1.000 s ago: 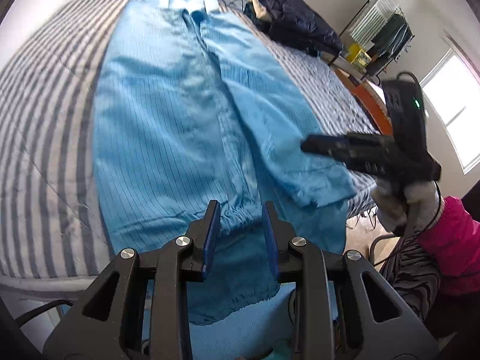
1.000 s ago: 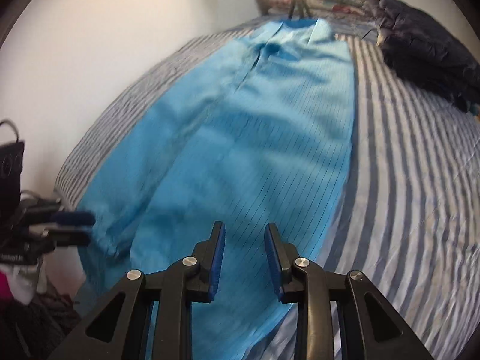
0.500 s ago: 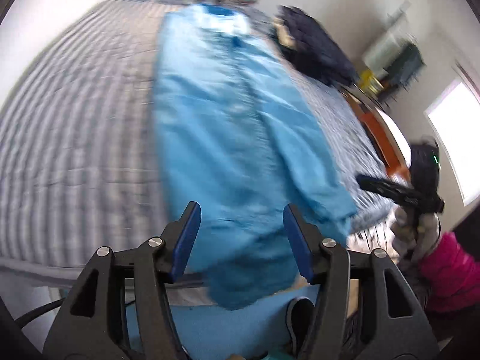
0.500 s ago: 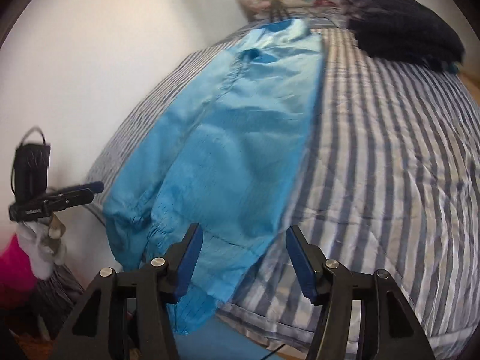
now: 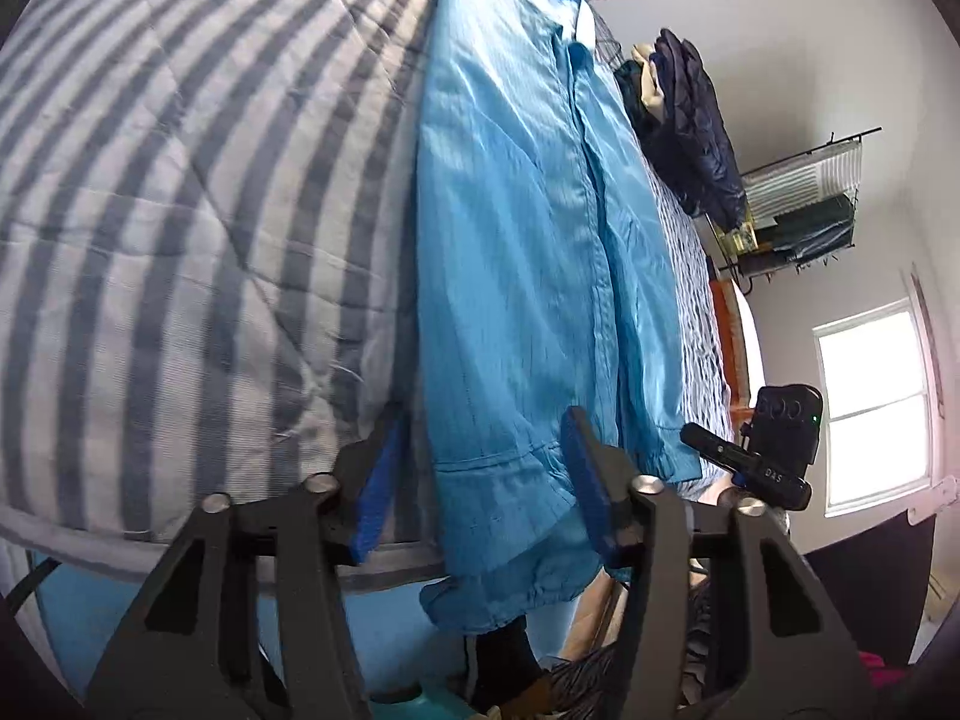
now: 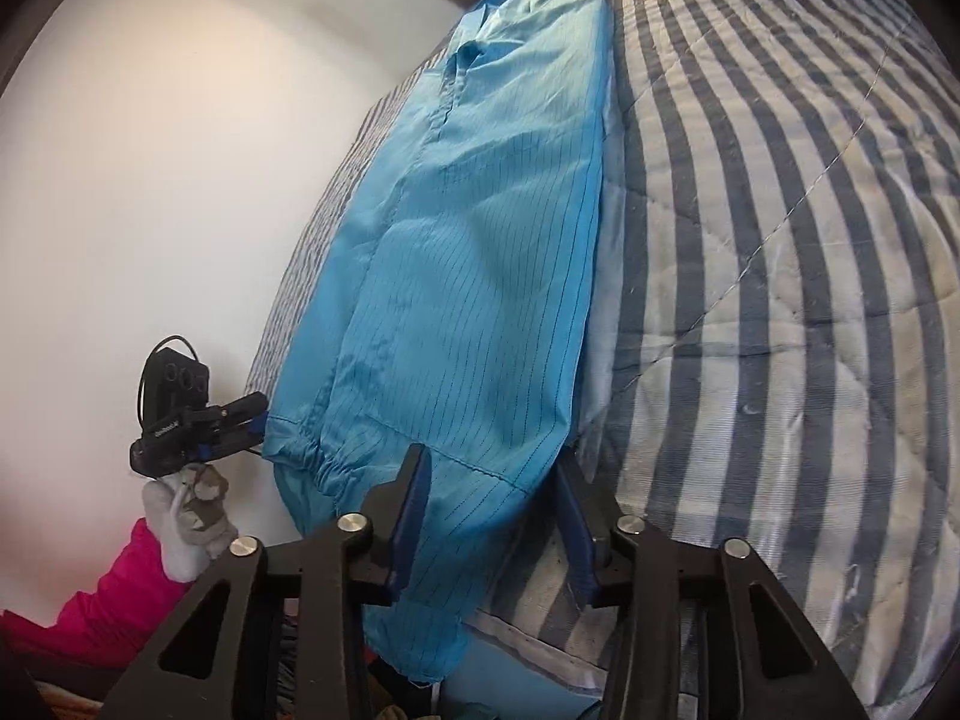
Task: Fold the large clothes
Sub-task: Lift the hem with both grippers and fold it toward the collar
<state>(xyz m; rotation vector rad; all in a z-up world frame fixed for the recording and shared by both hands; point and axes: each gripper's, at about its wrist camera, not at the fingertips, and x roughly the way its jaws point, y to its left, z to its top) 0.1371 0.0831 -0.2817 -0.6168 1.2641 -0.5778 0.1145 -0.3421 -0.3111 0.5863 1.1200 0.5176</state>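
Observation:
A large light-blue pinstriped garment [image 5: 528, 252] lies lengthwise on the striped bed [image 5: 150, 240], its hem and gathered cuffs hanging over the near edge. My left gripper [image 5: 483, 438] is at the garment's left hem corner. Its jaws are closing with the fabric between them, and the pads stand clear of the cloth. My right gripper [image 6: 492, 468] straddles the right hem corner of the garment [image 6: 468, 276] the same way, closing, pads apart from the fabric. Each gripper also shows in the other's view: right gripper [image 5: 744, 456], left gripper [image 6: 204, 426].
A dark jacket pile [image 5: 690, 120] lies on the bed's far right side. Beyond it are a clothes rack [image 5: 804, 204] and a window [image 5: 876, 408]. A white wall [image 6: 180, 180] runs along the bed's left. A gloved hand [image 6: 186, 510] and pink sleeve [image 6: 120, 600] hold the left gripper.
Both grippers moved apart and down to opposite hem corners and rolled. Their jaws widened, then narrowed again. The garment has not moved.

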